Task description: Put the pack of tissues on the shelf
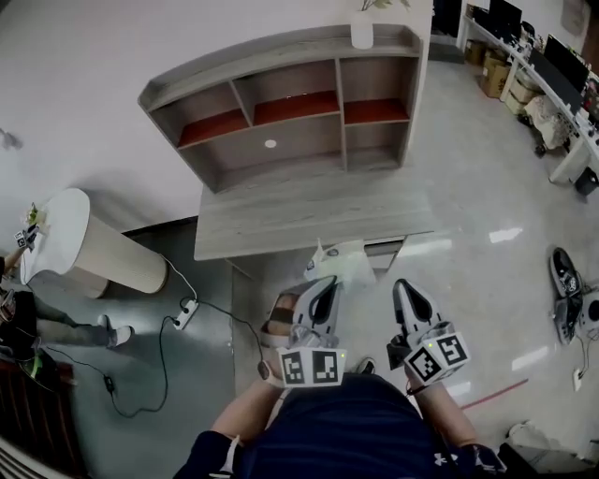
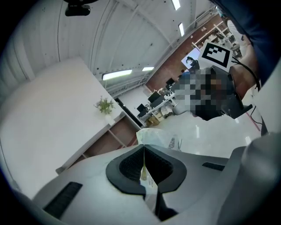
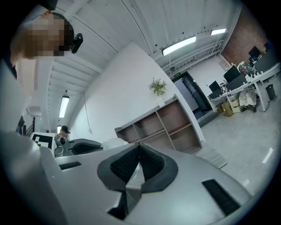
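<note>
The pack of tissues (image 1: 343,262), a pale crinkled plastic pack, hangs in the air just before the front edge of the desk (image 1: 299,220). My left gripper (image 1: 325,286) is shut on its near edge. In the left gripper view the pack (image 2: 160,138) sticks out beyond the closed pads (image 2: 131,169). My right gripper (image 1: 403,291) is beside it on the right, shut with nothing in it; its pads (image 3: 151,160) meet. The wooden shelf (image 1: 290,103), with red-lined upper compartments, stands on the desk beyond both grippers; the right gripper view shows the shelf (image 3: 162,125) ahead too.
A white vase with a plant (image 1: 361,28) stands on top of the shelf. A round white table (image 1: 65,239) is at the left, with a power strip and cables (image 1: 185,313) on the floor. Office desks (image 1: 552,75) and shoes (image 1: 566,281) lie at the right.
</note>
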`<state>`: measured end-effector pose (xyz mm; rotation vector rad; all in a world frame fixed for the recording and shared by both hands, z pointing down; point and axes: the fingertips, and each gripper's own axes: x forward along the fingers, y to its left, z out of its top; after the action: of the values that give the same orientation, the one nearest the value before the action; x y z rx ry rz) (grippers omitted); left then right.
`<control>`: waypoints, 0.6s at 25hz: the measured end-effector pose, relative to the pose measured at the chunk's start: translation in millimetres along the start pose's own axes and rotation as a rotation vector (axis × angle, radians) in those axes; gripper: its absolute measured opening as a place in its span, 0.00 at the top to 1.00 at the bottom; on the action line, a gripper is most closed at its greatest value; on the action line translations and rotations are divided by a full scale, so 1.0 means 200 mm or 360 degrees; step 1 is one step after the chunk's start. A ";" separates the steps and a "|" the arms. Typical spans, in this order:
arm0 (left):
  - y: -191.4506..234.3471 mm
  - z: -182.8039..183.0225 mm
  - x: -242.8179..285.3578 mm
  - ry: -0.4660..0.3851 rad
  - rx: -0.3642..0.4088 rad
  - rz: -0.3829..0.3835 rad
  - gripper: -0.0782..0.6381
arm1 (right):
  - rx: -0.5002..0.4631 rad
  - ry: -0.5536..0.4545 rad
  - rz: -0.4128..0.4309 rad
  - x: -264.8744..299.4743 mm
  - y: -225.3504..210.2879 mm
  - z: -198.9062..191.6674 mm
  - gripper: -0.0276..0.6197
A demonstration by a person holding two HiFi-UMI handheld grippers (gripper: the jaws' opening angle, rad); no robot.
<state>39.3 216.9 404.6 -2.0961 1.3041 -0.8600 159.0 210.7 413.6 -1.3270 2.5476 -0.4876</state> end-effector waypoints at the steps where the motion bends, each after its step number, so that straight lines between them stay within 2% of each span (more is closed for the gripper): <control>1: 0.02 0.00 -0.01 -0.0007 0.0004 0.0010 0.87 | -0.0004 0.0002 0.0002 0.01 0.02 0.00 0.94; 6: 0.10 -0.06 0.00 -0.0034 0.0023 0.0033 0.87 | -0.0015 0.0010 -0.0003 0.08 0.07 -0.03 0.94; 15: 0.30 -0.21 0.06 -0.0121 -0.0005 0.0000 0.87 | -0.0058 -0.0008 -0.0077 0.28 0.19 -0.04 0.94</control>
<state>-22.3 177.4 391.6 -2.1103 1.2668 -0.7712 96.2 185.9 404.5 -1.4037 2.5369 -0.4484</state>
